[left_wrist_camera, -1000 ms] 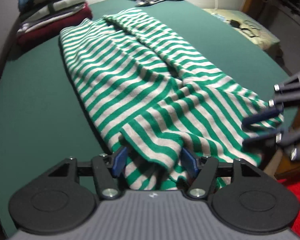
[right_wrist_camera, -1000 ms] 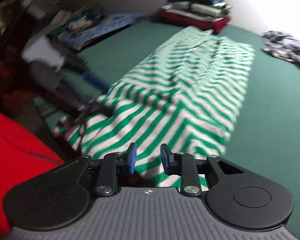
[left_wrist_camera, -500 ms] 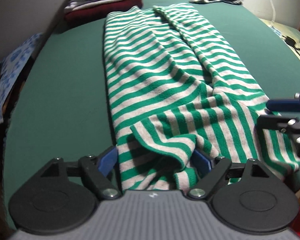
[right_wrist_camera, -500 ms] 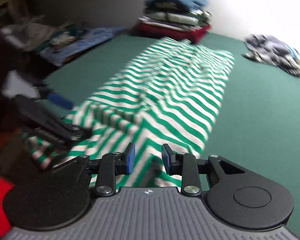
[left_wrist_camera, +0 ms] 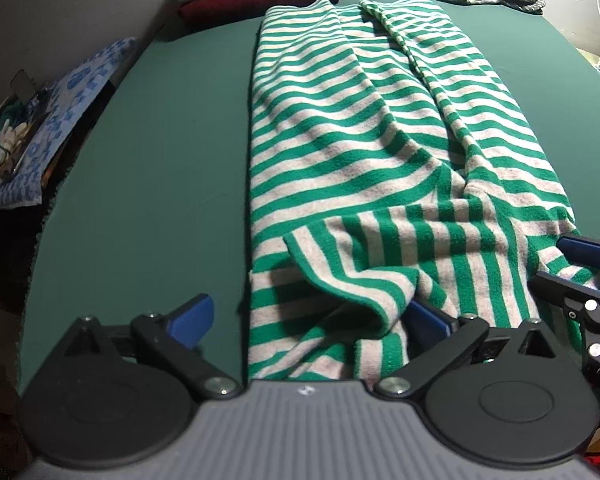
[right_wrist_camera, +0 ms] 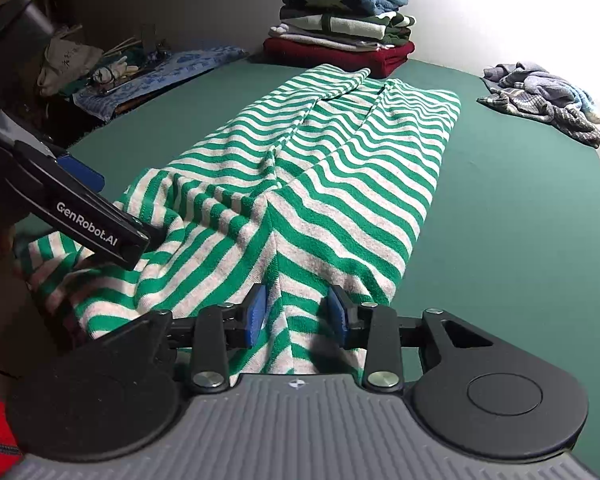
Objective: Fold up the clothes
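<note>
On the green surface (left_wrist_camera: 148,184) a green-and-white striped garment (left_wrist_camera: 340,128) lies stretched lengthwise, its near end bunched and turned over at the edge closest to the cameras. In the left wrist view, the left tool (left_wrist_camera: 308,316) sits at that near end with its jaws opening, spread wide; the left blue pad (left_wrist_camera: 192,316) stands off the cloth over bare green, while the right pad is half buried under a loose fold, so nothing is clamped. The right tool (right_wrist_camera: 296,314) straddles a raised ridge of the same hem in the right wrist view (its jaws are opening too), and the fabric runs between the blue pads (right_wrist_camera: 254,314) with a small gap on either side, so they do not seem to press it. Each tool shows at the edge of the other's view, both at the garment's near end. Beyond the garment's far end sits a stack of folded clothes (right_wrist_camera: 340,36), a dark red piece at the bottom. To the far right lies a crumpled blue-grey heap of clothing (right_wrist_camera: 540,100). A blue-patterned cloth (left_wrist_camera: 56,128) with clutter lies off the surface's left side.
</note>
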Available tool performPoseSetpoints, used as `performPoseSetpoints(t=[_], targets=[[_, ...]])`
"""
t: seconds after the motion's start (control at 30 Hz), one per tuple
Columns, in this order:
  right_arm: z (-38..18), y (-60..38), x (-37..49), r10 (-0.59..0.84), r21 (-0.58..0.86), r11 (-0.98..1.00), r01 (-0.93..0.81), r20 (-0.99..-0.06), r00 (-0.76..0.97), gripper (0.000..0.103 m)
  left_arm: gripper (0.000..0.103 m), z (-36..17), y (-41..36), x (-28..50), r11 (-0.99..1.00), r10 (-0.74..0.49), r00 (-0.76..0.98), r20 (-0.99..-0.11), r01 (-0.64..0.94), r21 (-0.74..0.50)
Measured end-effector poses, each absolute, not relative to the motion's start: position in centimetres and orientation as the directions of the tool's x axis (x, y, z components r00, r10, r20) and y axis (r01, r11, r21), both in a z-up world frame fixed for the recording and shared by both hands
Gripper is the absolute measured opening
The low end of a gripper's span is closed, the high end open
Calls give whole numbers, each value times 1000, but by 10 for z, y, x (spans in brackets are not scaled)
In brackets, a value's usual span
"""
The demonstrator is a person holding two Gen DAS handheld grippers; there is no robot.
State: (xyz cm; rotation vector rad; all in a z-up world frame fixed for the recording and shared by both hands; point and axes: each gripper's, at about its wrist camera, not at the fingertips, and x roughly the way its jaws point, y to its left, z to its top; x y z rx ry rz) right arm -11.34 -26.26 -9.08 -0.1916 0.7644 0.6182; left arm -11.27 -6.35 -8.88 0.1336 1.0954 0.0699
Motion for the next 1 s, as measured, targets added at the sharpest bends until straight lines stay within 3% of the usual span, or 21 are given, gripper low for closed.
performPoseSetpoints(t=[0.37, 0.53, 1.0], targets=[[-91, -252, -120, 403, 34, 849, -527, -687, 604, 41, 103, -91, -58, -106, 994, 74, 435, -897, 43, 103], [-95, -253, -121, 377, 60, 884, -464, -680, 629, 61, 103, -94, -51, -102, 994, 20, 422, -906, 90, 63], [-84, -264, -132, 251, -5, 930, -368, -725, 642, 61, 102, -97, -27, -99, 982, -115, 396, -911, 185, -44]])
